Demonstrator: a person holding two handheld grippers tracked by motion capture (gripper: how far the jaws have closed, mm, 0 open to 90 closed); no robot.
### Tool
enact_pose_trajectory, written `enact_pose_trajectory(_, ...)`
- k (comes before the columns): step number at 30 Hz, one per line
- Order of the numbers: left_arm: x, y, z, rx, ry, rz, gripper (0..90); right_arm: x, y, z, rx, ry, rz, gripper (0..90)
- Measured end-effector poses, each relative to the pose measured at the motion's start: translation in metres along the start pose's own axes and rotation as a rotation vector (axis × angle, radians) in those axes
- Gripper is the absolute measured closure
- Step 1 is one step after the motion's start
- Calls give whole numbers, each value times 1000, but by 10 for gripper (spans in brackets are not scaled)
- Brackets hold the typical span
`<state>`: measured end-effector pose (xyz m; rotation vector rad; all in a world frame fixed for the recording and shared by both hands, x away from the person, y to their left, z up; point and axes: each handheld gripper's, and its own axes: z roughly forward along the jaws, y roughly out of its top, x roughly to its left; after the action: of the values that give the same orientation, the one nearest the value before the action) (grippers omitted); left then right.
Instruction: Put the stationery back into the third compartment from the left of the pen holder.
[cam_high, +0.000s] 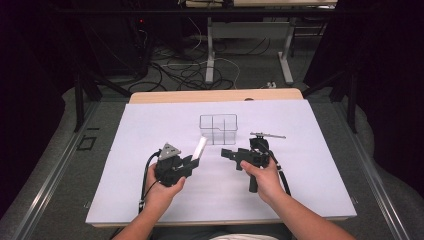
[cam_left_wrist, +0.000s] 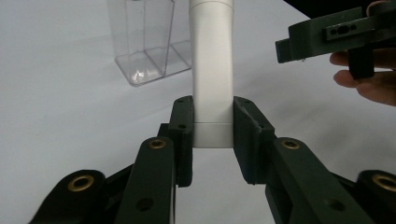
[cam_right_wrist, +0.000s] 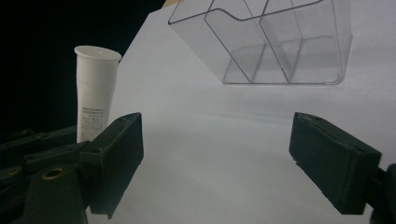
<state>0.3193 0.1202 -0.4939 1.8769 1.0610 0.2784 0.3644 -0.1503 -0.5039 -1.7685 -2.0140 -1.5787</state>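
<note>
Here the left gripper (cam_high: 196, 161) is clamped on the flat crimped end of a white tube (cam_left_wrist: 212, 74), cap end sticking out past the jaws toward the clear divided organizer box (cam_high: 218, 129). The right gripper (cam_high: 226, 152) (just beside the tube, jaws pointing at it) is spread apart with nothing between its jaws; box lies just beyond both grippers on the white table cover (cam_high: 150, 125).

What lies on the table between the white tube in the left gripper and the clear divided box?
Nothing: in the high view, bare white table cover separates the white tube, clamped in the left gripper, from the clear divided box.
</note>
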Motion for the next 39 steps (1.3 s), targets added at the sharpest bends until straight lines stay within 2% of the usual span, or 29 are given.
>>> enact_pose_trajectory(2,-2,-1,2,-9,-5,-6,714,1,-1,-1,4,15,19,218)
enact_pose_trajectory(3,-5,-1,5,-1,-21,-2,714,2,-2,-1,6,25,34,231)
enact_pose_trajectory(6,-9,-2,9,6,-32,-3,714,3,-4,-2,10,44,46,250)
enact_pose_trajectory(7,-10,-3,11,2,-39,-3,714,3,-7,-1,11,90,65,336)
enact_pose_trajectory(8,-13,-4,14,12,-60,-10,714,3,-9,-1,28,113,71,342)
enact_pose_trajectory(9,-14,-4,16,15,-63,-3,714,3,-11,-1,33,129,79,342)
enact_pose_trajectory(12,-20,-5,18,24,-80,6,714,3,-15,0,22,155,92,350)
enact_pose_trajectory(14,-23,-6,20,24,-84,16,714,3,-18,1,4,159,95,357)
enact_pose_trajectory(18,-27,-8,24,40,-87,31,714,3,-21,2,4,181,132,392)
enact_pose_trajectory(20,-28,-10,26,49,-91,27,714,2,-23,2,6,193,130,396)
enact_pose_trajectory(24,-32,-11,29,46,-93,64,714,4,-25,4,4,201,143,438)
enact_pose_trajectory(30,-35,-11,29,46,-108,87,714,5,-28,6,11,210,149,479)
enact_pose_trajectory(38,-42,-11,29,45,-126,103,714,5,-28,7,7,231,193,544)
enact_pose_trajectory(39,-42,-11,29,47,-128,103,714,5,-28,6,14,237,211,550)
